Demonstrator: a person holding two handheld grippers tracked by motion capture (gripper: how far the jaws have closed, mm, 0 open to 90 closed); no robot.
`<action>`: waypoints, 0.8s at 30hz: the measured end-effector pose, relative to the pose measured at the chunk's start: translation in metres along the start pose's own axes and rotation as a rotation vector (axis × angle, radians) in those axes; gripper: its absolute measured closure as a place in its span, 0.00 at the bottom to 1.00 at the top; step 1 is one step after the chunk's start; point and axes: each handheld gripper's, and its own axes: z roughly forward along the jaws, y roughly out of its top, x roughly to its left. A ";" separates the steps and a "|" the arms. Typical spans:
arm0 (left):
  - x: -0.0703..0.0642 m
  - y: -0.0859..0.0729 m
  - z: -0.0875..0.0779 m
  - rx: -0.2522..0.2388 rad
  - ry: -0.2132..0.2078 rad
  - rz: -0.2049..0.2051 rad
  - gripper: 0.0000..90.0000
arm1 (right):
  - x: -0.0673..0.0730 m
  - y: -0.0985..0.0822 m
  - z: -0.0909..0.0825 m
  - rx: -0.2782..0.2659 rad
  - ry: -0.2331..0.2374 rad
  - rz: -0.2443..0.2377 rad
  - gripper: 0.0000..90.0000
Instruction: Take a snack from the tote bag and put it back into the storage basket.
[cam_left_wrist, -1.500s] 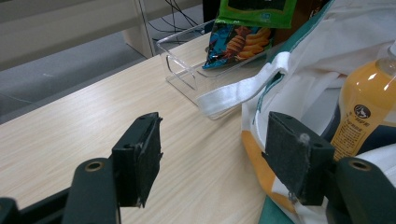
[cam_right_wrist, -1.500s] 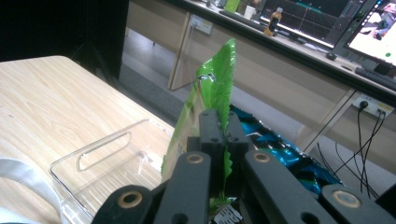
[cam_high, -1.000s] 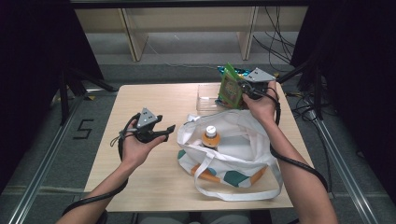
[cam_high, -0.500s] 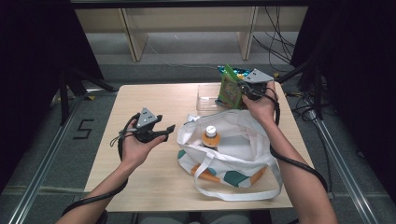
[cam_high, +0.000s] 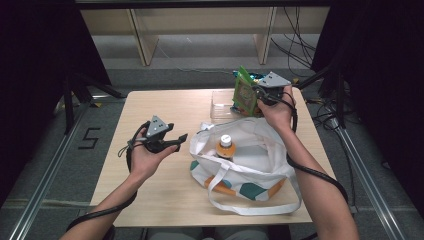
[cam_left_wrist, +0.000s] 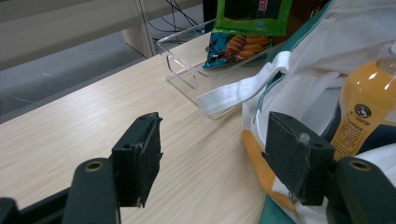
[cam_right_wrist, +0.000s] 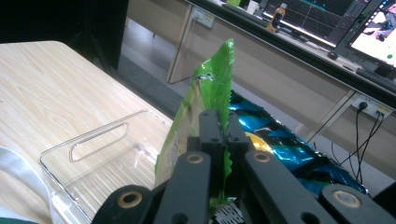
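At the table's far right corner, the right gripper (cam_high: 256, 95) is clenched on the edge of a green snack packet (cam_high: 243, 91), its two black jaws pressed together over the packet's crimped seam, as the right gripper view makes plain. The packet stands nearly upright just above a clear plastic bin (cam_high: 220, 103) that sits by the table's far edge, and a blue snack bag (cam_right_wrist: 280, 140) lies in the bin behind it. The left gripper (cam_high: 179, 139) is held above the table's left half, jaws released and well apart with nothing between them, pointing toward a white tote bag (cam_high: 260, 165). The bag spreads over the table's near right part, mouth open, with an orange juice bottle (cam_high: 225, 147) standing inside it. One white strap (cam_left_wrist: 243, 86) of the bag rests against the bin's near wall.
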 end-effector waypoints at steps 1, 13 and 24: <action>0.000 0.000 0.000 0.000 0.000 0.000 0.39 | 0.000 0.000 0.000 0.000 0.000 0.000 1.00; 0.000 0.000 0.000 0.000 0.001 -0.002 0.39 | 0.004 0.003 0.005 0.001 0.001 0.012 1.00; 0.000 0.000 0.000 0.000 0.000 0.000 0.39 | 0.007 0.000 0.010 0.020 0.001 0.000 1.00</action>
